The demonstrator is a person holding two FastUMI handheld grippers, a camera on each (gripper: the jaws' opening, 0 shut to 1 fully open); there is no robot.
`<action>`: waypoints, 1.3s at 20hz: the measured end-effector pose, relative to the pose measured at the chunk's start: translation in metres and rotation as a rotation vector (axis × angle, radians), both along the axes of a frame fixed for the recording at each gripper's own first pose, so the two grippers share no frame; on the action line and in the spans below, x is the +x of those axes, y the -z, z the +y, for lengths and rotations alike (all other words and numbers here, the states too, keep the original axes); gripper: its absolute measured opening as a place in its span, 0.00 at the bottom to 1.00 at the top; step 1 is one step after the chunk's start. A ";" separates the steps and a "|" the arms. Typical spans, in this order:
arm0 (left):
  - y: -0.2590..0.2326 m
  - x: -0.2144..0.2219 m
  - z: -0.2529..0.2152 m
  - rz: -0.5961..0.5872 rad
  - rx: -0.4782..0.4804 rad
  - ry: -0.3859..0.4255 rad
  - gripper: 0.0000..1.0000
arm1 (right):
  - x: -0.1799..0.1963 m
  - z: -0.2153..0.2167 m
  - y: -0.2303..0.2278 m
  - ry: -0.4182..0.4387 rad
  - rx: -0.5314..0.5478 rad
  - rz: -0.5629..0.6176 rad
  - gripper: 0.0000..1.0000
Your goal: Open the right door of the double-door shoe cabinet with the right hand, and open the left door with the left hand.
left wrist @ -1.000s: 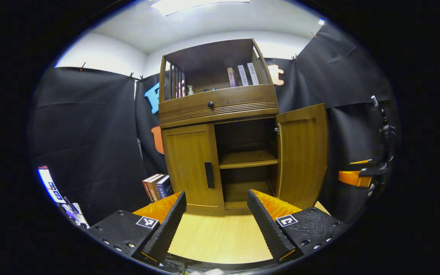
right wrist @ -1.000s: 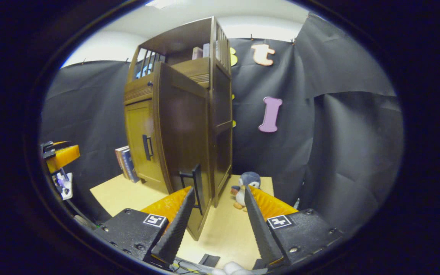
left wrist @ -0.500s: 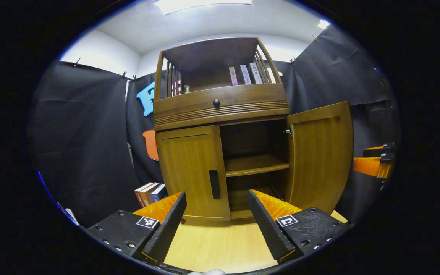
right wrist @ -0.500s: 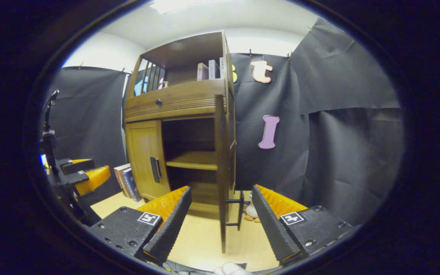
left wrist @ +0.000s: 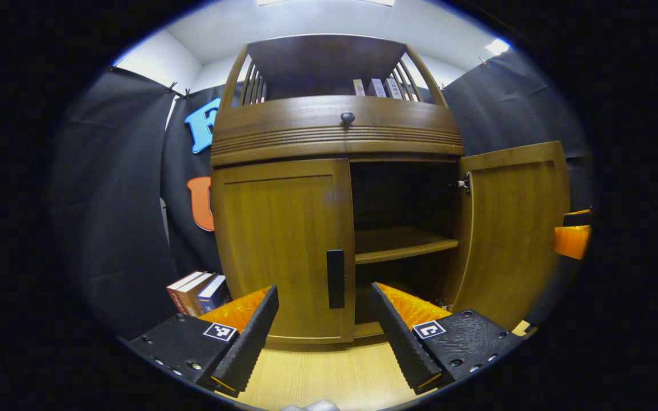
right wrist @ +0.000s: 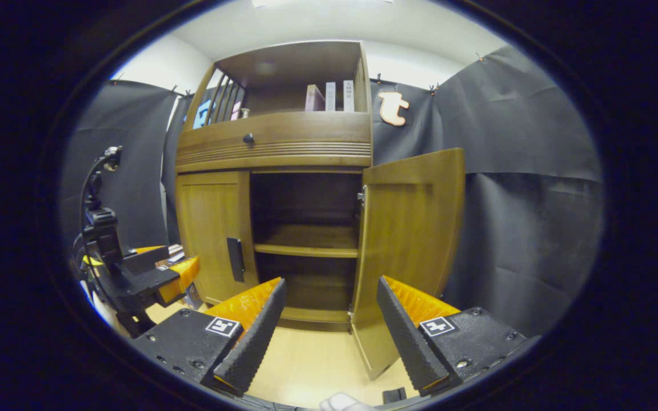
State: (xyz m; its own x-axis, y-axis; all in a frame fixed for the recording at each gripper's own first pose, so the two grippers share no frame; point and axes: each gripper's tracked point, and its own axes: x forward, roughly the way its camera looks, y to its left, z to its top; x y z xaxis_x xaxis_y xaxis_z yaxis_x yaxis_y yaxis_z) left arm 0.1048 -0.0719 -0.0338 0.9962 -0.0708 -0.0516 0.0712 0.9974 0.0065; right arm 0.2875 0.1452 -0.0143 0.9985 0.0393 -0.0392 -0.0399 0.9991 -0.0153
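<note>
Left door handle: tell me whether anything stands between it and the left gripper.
Nothing visible does. The left gripper is open and lined up with the handle of the closed left door, with only bare floor between them.

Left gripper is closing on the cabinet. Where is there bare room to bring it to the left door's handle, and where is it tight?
Open floor lies before the shut left door, so the left gripper has a straight path to the handle. Right of the handle, the open compartment's shelf is bare. Tight spots: books at the cabinet's left foot, and the swung-out right door.
</note>
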 end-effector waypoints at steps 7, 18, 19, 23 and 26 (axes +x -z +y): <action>0.026 0.091 -0.012 -0.006 -0.057 0.052 0.96 | -0.004 -0.008 0.006 0.112 -0.048 0.047 0.99; 0.064 0.156 -0.031 0.043 -0.087 0.080 0.82 | -0.005 -0.017 -0.002 0.213 -0.102 0.059 1.00; 0.065 0.158 -0.031 0.038 -0.083 0.078 0.58 | -0.004 -0.018 -0.002 0.216 -0.105 0.060 1.00; 0.064 0.160 -0.027 0.026 -0.086 0.067 0.31 | -0.004 -0.020 0.002 0.221 -0.103 0.072 1.00; 0.064 0.158 -0.027 0.033 -0.087 0.085 0.36 | -0.004 -0.020 0.003 0.215 -0.096 0.077 1.00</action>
State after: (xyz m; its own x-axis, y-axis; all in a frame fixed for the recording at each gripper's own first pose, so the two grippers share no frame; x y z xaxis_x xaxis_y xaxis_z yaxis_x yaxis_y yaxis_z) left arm 0.2632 -0.0988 -0.0982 0.9843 -0.1602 -0.0740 0.1539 0.9845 -0.0835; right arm 0.2835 0.1251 -0.0176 0.9774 -0.1813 -0.1087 0.1687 0.9788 -0.1159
